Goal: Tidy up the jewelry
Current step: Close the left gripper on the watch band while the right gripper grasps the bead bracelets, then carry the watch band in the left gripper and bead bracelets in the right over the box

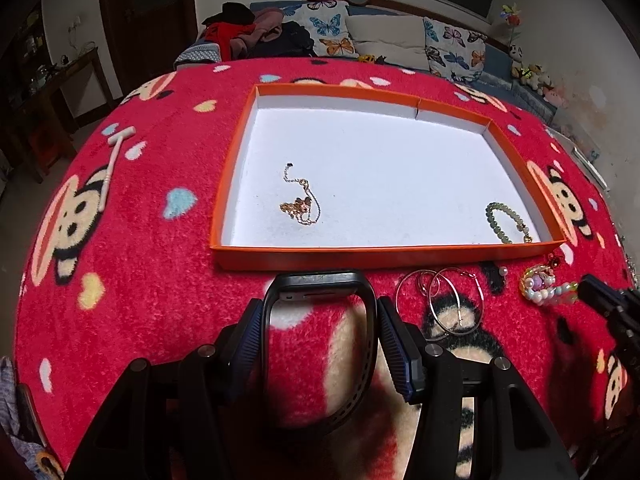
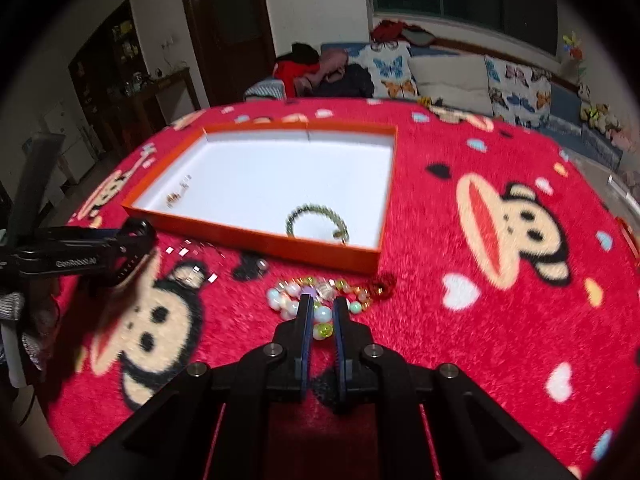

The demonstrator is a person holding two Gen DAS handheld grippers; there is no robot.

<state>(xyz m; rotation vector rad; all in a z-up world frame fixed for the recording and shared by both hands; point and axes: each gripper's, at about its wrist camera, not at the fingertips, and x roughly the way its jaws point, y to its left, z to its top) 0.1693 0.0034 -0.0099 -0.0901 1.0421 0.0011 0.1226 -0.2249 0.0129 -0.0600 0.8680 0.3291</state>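
My left gripper (image 1: 320, 312) is shut on a black smartwatch (image 1: 320, 280), its strap looped between the fingers, just in front of the orange tray (image 1: 384, 258). The tray holds a gold chain necklace (image 1: 300, 204) and a green bead bracelet (image 1: 504, 222). My right gripper (image 2: 321, 304) is nearly shut around a colourful bead bracelet (image 2: 320, 294) on the red blanket. The tray (image 2: 280, 246) shows in the right wrist view with the green bracelet (image 2: 316, 220) and the gold chain (image 2: 176, 196). The left gripper (image 2: 120, 252) shows there at the left.
Silver hoop bangles (image 1: 444, 300) and a pearl (image 1: 503, 270) lie on the blanket right of the watch. A red charm (image 2: 382, 286) lies by the beads. A white stick (image 1: 112, 160) lies far left. A sofa with cushions (image 1: 384, 36) stands behind the table.
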